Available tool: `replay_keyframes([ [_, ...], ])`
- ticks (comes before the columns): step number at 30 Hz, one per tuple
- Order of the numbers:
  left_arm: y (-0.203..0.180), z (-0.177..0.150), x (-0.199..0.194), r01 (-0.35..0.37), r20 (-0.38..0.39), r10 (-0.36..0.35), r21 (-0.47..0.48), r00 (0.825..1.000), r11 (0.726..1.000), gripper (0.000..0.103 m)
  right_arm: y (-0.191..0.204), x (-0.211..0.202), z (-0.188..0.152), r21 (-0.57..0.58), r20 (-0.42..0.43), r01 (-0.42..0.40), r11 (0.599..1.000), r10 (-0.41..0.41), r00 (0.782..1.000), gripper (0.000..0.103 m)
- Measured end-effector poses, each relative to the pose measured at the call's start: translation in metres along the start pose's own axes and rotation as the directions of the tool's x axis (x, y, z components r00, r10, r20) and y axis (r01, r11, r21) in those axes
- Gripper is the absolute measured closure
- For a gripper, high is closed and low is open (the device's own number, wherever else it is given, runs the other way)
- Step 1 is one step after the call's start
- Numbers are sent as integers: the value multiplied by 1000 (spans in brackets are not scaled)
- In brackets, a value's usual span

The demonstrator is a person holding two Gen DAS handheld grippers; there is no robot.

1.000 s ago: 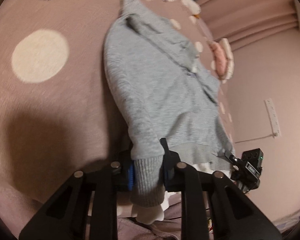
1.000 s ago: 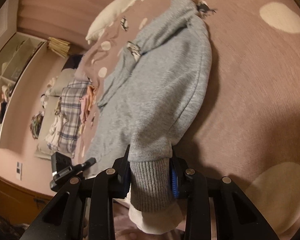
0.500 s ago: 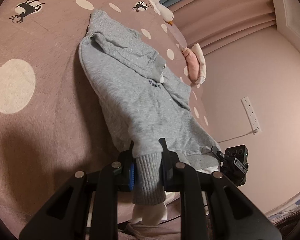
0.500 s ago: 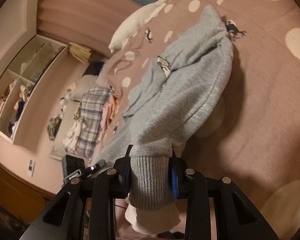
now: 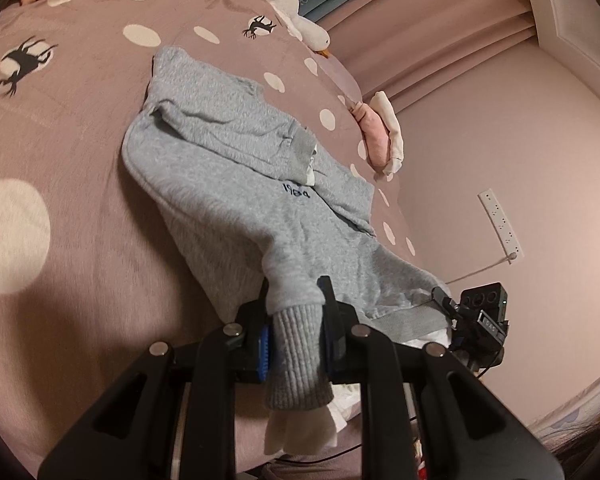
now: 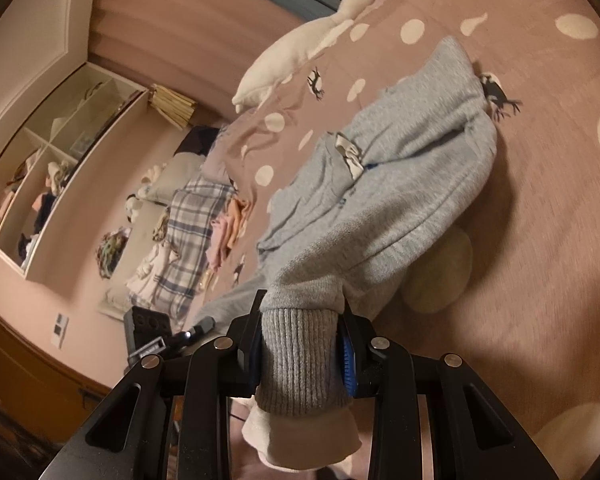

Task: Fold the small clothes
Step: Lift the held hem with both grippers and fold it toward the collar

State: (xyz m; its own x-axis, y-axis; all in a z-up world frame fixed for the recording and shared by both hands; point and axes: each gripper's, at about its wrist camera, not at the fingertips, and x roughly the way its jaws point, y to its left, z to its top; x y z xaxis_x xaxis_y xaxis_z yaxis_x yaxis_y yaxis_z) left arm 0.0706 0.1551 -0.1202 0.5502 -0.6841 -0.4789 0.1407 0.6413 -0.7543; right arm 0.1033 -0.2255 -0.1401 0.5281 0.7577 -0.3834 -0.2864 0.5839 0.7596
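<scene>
A small grey sweatshirt (image 5: 236, 184) lies spread on a mauve bedspread (image 5: 60, 160) with white dots and deer prints, its sleeves folded across the chest. My left gripper (image 5: 296, 312) is shut on one ribbed corner of the hem, with a white inner layer hanging below. My right gripper (image 6: 300, 332) is shut on the other ribbed corner of the same sweatshirt (image 6: 400, 184). Both corners are lifted off the bedspread (image 6: 540, 200) while the collar end rests on it. Each gripper shows at the edge of the other's view.
A white goose plush (image 6: 308, 44) lies at the head of the bed, also the goose plush (image 5: 296, 4). A pink and white plush (image 5: 380, 136) hangs at the bed edge. Plaid and pink clothes (image 6: 196, 232) are piled left; shelves (image 6: 48, 168) stand on the wall.
Both grippers have risen with the hem corners, lifting the sweatshirt's lower part. The views have tilted up, so more of the bed's far end and the wall show.
</scene>
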Motion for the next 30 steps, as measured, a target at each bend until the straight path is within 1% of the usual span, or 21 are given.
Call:
replay_keyframes([
  [8,-3,20,-3,8,43,-9,17,999,1000,84,9,4,17,-45,32,-4,999,6,999,70],
  [16,-7,36,1,25,56,-27,34,998,999,84,19,8,32,-86,47,17,996,-13,999,70],
  [30,-1,65,6,37,74,-40,38,996,999,84,18,12,51,-89,68,37,995,-31,997,70],
])
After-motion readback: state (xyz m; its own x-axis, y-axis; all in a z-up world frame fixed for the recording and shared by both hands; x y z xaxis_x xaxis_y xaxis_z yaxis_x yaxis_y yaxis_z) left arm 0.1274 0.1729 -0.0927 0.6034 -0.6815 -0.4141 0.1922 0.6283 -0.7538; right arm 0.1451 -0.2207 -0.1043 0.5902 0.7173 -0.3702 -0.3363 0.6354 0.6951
